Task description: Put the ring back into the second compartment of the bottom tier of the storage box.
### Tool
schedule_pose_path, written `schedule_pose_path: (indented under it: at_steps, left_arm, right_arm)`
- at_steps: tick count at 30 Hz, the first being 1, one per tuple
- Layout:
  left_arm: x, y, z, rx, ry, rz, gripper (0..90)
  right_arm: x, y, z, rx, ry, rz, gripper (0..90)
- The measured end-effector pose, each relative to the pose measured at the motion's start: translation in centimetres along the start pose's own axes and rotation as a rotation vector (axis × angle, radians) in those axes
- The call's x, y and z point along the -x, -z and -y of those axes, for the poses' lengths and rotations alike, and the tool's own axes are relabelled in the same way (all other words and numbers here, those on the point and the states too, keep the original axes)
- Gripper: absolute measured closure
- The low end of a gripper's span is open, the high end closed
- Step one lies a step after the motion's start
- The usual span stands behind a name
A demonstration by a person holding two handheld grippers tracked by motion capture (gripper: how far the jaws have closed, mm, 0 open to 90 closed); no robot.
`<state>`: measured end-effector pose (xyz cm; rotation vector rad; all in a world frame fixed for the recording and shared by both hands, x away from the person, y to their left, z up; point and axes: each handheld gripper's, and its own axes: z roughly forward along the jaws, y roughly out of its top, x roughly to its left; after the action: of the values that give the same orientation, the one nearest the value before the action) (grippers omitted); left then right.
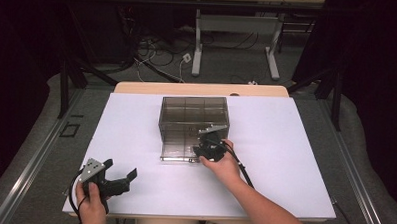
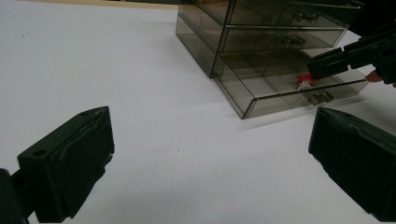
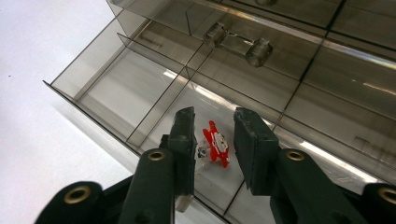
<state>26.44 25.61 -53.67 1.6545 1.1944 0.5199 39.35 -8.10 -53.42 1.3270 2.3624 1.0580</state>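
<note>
A smoky, see-through plastic drawer cabinet (image 1: 194,116) stood near the middle of the white table (image 1: 135,140), its bottom drawer (image 1: 177,147) pulled out toward the person. The right gripper (image 1: 209,142) hung over the open drawer's right end, tipped downward into it. In the right gripper view a small red-and-white trinket (image 3: 215,147) lay on the floor of one drawer compartment, right between the two black jaws. The jaws stood a little apart on either side of it, and the pads were not pressing on it, so the piece looked let go rather than gripped. The left gripper view caught the same red speck (image 2: 304,81) inside the drawer, close to the front wall and the clear handle (image 2: 320,97). The left gripper (image 1: 118,178) rested low at the near left corner of the table, well apart from the cabinet, its jaws spread wide with nothing between them.
</note>
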Motion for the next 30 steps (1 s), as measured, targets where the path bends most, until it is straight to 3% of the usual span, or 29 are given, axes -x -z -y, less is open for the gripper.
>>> schedule_pose_path:
  at_steps: [1,6,11,16,17,30]
  left_arm:
    - [0.0,0.0,0.0,0.0,0.0,0.0,0.5]
    - [0.0,0.0,0.0,-0.003,-0.003,0.0,0.5]
    - [0.0,0.0,0.0,-0.001,0.0,0.002,0.5]
    - [0.0,-0.1,0.0,-0.002,0.002,0.005,0.5]
    - [0.1,-0.1,0.0,-0.002,0.002,0.005,0.5]
    - [0.0,-0.2,-0.1,-0.002,-0.001,0.012,0.5]
  right_arm:
    - [0.0,-0.1,0.1,0.028,-0.002,-0.005,67.6]
    - [0.1,0.1,-0.1,0.002,0.006,-0.005,62.4]
    - [0.0,0.1,0.0,0.049,0.013,-0.024,57.3]
    - [-0.2,0.4,-0.1,0.046,0.014,-0.04,50.5]
    - [-0.2,0.6,-0.2,0.026,0.015,-0.038,49.3]
    - [-0.3,1.6,-0.2,0.058,0.042,-0.014,43.9]
